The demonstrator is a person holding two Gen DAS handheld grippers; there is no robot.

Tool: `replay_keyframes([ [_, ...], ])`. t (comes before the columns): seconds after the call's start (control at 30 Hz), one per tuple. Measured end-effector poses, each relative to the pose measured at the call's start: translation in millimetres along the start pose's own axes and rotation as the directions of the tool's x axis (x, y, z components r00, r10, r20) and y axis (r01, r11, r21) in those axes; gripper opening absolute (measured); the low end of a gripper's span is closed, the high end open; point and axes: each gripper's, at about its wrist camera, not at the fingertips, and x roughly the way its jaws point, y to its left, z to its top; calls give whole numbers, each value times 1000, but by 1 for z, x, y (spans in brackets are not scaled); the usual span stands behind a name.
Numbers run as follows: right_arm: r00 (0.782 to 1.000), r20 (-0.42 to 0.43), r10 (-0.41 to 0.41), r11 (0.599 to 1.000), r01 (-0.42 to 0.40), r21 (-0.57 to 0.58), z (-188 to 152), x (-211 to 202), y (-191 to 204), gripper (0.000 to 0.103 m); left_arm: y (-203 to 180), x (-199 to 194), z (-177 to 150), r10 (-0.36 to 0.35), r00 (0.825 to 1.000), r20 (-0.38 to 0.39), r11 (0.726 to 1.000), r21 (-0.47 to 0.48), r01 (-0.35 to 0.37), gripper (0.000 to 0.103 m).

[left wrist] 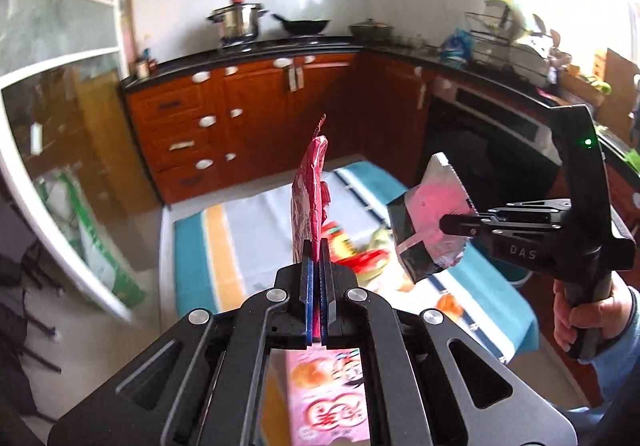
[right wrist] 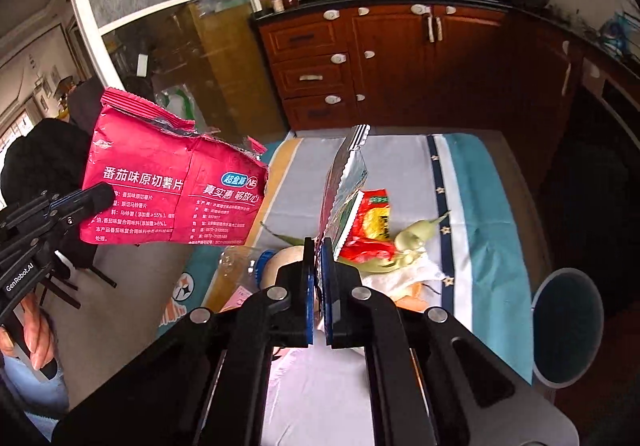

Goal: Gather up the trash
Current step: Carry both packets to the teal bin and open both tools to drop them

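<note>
My left gripper (left wrist: 319,246) is shut on a crimson chip bag (left wrist: 310,190), held edge-on above the table; the bag shows flat in the right wrist view (right wrist: 172,182), with the left gripper (right wrist: 96,198) at its lower left. My right gripper (right wrist: 319,246) is shut on a silver foil wrapper (right wrist: 346,182) with pink print, also seen in the left wrist view (left wrist: 434,222) with the right gripper (left wrist: 452,226). More trash lies on the table: a red and yellow snack packet (right wrist: 372,226), a pale green pepper (right wrist: 416,236), white tissue (right wrist: 404,274).
The table has a teal, white and yellow striped cloth (right wrist: 480,198). A grey round bin (right wrist: 568,326) stands at the table's right. Wooden kitchen cabinets (right wrist: 400,58) with pots on the counter are behind. A glass door (right wrist: 160,26) is at the left.
</note>
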Motion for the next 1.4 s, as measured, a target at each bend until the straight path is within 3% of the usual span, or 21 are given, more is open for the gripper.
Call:
replay_keyframes([
  [0.1, 998, 26, -52, 998, 50, 48, -4, -18, -32, 3, -40, 15, 16, -77, 997, -7, 996, 52, 77, 2],
  [0.23, 990, 53, -129, 985, 122, 125, -13, -39, -81, 3, -110, 38, 37, -187, 982, -24, 970, 153, 188, 2],
  [0.53, 955, -3, -296, 906, 282, 317, -51, -67, -212, 3, -265, 133, 54, -359, 917, -175, 873, 284, 396, 2],
  [0.73, 946, -110, -306, 847, 324, 422, -87, -45, -296, 3, -343, 218, 41, -396, 865, -307, 828, 287, 481, 3],
  [0.93, 935, -230, -269, 793, 351, 498, -128, -6, -354, 4, -383, 301, 9, -370, 819, -438, 813, 273, 514, 3],
  [1.2, 919, -320, -232, 752, 378, 540, -157, 26, -395, 10, -395, 360, -17, -313, 792, -523, 821, 270, 503, 6],
  [1.23, 919, -323, -229, 748, 378, 546, -158, 27, -396, 28, -395, 365, -17, -306, 792, -528, 822, 272, 499, 6],
  [1.27, 919, -324, -227, 742, 378, 554, -159, 26, -396, 63, -393, 363, -19, -300, 792, -531, 824, 275, 496, 8],
  [1.3, 921, -319, -224, 735, 375, 564, -159, 27, -397, 77, -393, 366, -19, -291, 795, -533, 826, 279, 490, 21],
  [1.33, 923, -313, -224, 730, 371, 573, -159, 26, -397, 86, -392, 366, -19, -284, 800, -529, 827, 287, 483, 33],
  [1.37, 923, -315, -222, 728, 372, 576, -159, 27, -397, 86, -390, 366, -19, -269, 813, -516, 831, 302, 467, 62],
  [1.4, 920, -325, -220, 725, 378, 576, -159, 28, -398, 86, -389, 363, -18, -251, 839, -483, 837, 327, 439, 71],
])
